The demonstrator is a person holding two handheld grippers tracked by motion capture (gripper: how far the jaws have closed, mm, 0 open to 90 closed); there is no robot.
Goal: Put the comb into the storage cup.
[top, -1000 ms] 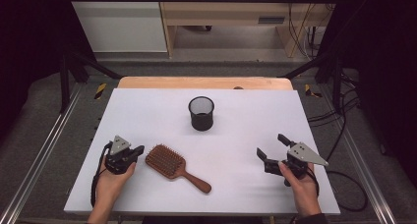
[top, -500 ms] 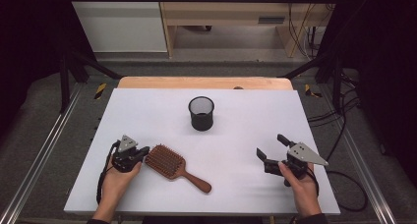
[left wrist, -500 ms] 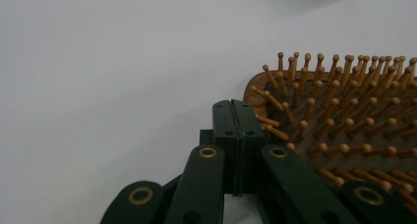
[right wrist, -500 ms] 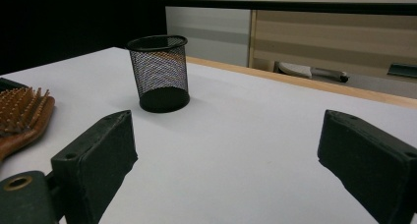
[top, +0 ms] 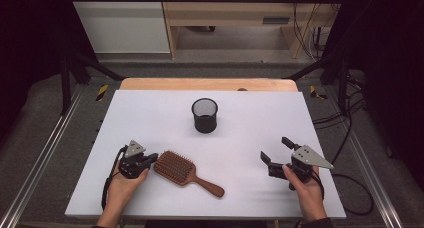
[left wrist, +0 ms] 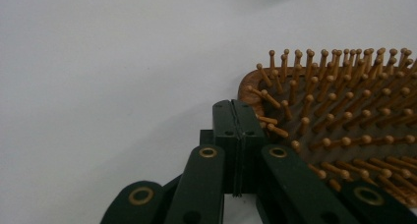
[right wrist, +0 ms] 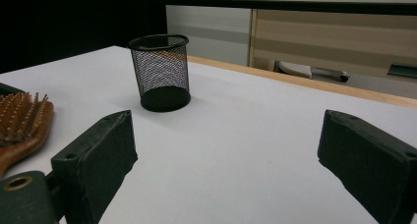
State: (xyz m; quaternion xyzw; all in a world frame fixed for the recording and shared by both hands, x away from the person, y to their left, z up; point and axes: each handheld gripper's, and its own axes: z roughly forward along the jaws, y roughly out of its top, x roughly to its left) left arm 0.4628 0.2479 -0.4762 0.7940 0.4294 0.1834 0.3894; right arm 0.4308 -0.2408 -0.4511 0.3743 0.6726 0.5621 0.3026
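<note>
Sitting at the far left of the white desk: the left tongs, held low in a hand. Pressing together, jaws flat against each other, pinching nothing. Resting right at the rounded end of the wooden hairbrush, tips up against its edge and first bristles.

Lying just to the right of those tongs: the hairbrush, bristles facing up, handle pointing toward the near right side of the desk.

Standing farther back, near the middle of the desk: a black mesh cup, upright, well apart from the brush.

Waiting at the right: the right tongs, held in the other hand. Spreading wide, gripping nothing, aiming across the desk toward the cup.
</note>
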